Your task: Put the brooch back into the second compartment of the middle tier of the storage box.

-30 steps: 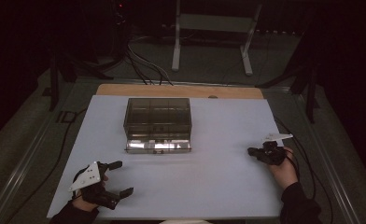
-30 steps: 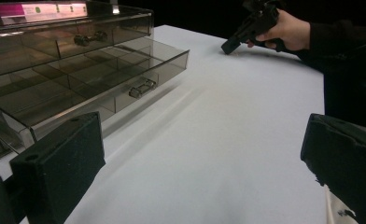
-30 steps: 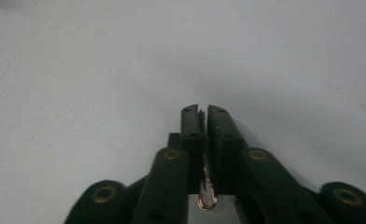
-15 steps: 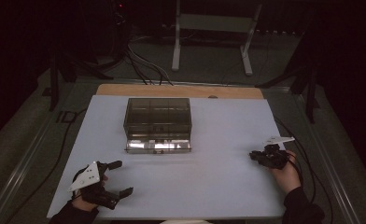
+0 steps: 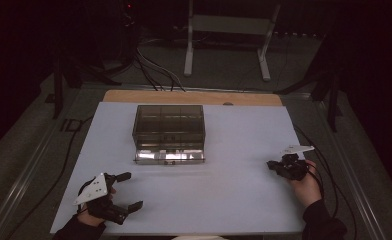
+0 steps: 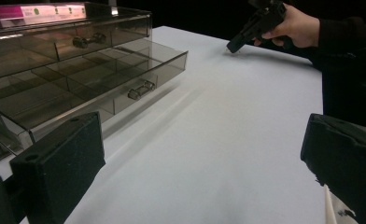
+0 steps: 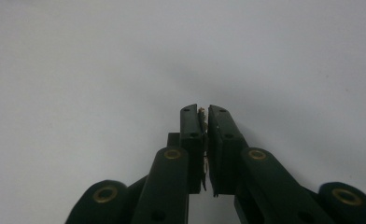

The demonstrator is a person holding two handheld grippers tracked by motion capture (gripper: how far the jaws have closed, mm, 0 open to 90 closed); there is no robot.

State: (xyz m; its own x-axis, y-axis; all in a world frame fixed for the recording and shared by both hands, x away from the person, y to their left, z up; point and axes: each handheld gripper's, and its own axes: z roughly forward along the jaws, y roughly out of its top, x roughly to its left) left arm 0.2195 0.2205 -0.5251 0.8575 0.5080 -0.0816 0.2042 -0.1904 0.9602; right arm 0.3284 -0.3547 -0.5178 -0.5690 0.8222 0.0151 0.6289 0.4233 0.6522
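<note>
Here, two hand-held tools work over a white counter [image 5: 224, 200] that carries a smoked-plastic drawer box [image 5: 169, 125]. The right tool [image 5: 273, 165] has just been closing; its jaws now stand pressed together, and in the right gripper view a thin, pale sliver [image 7: 202, 135] is pinched between the pads (what it is cannot be made out). That tool's tip points down at bare counter, as the left gripper view shows [image 6: 232, 46], with the person's hand [image 5: 306, 182] wrapped around its body. The left tool [image 5: 131, 191] rests low with its jaws spread wide and nothing between them. From the left tool, the drawer box lies ahead and off to one side, its lower drawer [image 6: 102, 84] pulled out toward that tool, the divided compartments showing through the clear walls and a small handle [image 6: 141, 89] on its front. The right tool stands well apart from the box, across open counter.
</note>
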